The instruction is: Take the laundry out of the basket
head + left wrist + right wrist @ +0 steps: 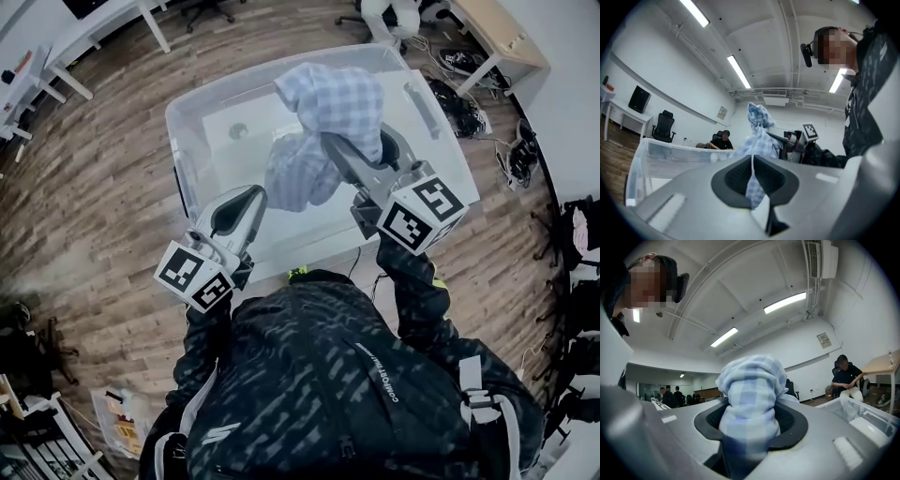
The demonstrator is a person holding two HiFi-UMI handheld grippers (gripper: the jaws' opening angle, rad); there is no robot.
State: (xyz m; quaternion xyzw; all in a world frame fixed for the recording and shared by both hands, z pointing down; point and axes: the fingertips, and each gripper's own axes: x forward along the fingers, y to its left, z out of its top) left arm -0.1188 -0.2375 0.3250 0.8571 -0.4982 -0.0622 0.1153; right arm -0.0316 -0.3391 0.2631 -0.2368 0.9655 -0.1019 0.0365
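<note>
A blue-and-white checked cloth hangs above the clear plastic basket, stretched between both grippers. My right gripper is shut on a thick bunch of it; in the right gripper view the cloth bulges up out of the right gripper. My left gripper pinches a thin lower edge of the same cloth. In the left gripper view the cloth runs as a narrow strip through the shut left gripper, and the right gripper shows beyond. Both point level.
The basket stands on a wood floor, its inside white and bare below the cloth. White desks are at the far left, a wooden table and tangled cables at the far right. A seated person is in the background.
</note>
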